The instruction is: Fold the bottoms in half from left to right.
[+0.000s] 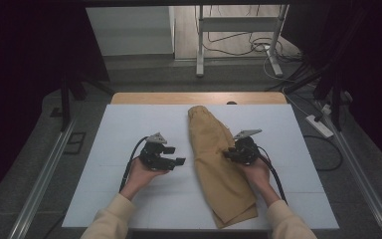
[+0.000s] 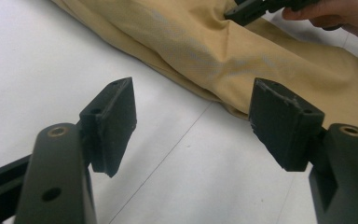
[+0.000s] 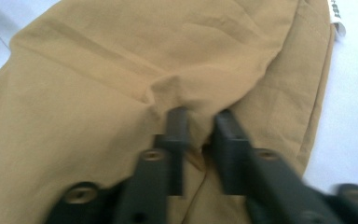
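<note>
A tan folded garment (image 1: 214, 154) lies lengthwise on the white table top (image 1: 124, 124), from the far middle to the near edge. My left gripper (image 1: 176, 162) stands open just left of it, nothing between its jaws; in the left gripper view the cloth (image 2: 214, 51) lies beyond the open gripper (image 2: 191, 121). My right gripper (image 1: 227, 154) sits at the garment's right edge. In the right gripper view that gripper (image 3: 199, 126) is shut, its jaws nipping a raised fold of the tan cloth (image 3: 121, 70). The right gripper (image 2: 261, 7) also shows across the cloth.
A white label (image 3: 335, 14) sticks out at the garment's edge. A wooden strip (image 1: 199, 98) borders the table's far side. Beyond it stand a metal frame (image 1: 199, 45) and floor cables; a power strip (image 1: 321, 127) lies at the right.
</note>
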Demonstrator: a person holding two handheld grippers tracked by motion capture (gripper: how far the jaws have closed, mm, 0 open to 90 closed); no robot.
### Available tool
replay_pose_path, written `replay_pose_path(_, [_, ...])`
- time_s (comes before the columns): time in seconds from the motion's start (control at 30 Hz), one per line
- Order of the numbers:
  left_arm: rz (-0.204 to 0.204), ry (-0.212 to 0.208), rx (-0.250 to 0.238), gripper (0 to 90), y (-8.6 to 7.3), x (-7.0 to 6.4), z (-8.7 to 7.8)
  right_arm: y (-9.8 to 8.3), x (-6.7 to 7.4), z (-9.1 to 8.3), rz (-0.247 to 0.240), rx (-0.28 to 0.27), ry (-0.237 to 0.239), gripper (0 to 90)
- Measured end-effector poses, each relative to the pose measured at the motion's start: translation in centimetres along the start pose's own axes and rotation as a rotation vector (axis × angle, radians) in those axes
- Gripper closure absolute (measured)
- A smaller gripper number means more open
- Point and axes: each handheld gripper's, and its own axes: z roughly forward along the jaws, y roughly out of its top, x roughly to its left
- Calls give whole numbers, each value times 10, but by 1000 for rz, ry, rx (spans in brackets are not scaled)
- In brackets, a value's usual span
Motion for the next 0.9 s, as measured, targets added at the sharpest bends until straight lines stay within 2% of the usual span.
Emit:
replay_pose_path(0.07, [1,2,-1,315,0,0,-1,1,1,-1,-13,-1,5,868])
replay_pose_path(0.17, [0,-1,-6,314,0,1,-2,2,1,-6,-22,1,-3,873])
replay_pose_path(0.43, [3,-3,-12,310,1,1,-3,0,-9,-21,8,-13,-25,873])
replay_pose_path(0.57, [5,3,-10,310,1,1,-3,-1,-14,-23,27,2,-41,871])
replay_pose_path(0.7, [10,6,-9,309,1,0,-2,-6,-18,-17,35,36,-60,857])
replay_pose_path(0.8, [7,7,-14,308,1,0,-3,-7,-17,-16,25,42,-72,801])
replay_pose_path(0.9, [2,11,-17,308,1,1,-4,-6,-17,-19,31,22,-104,625])
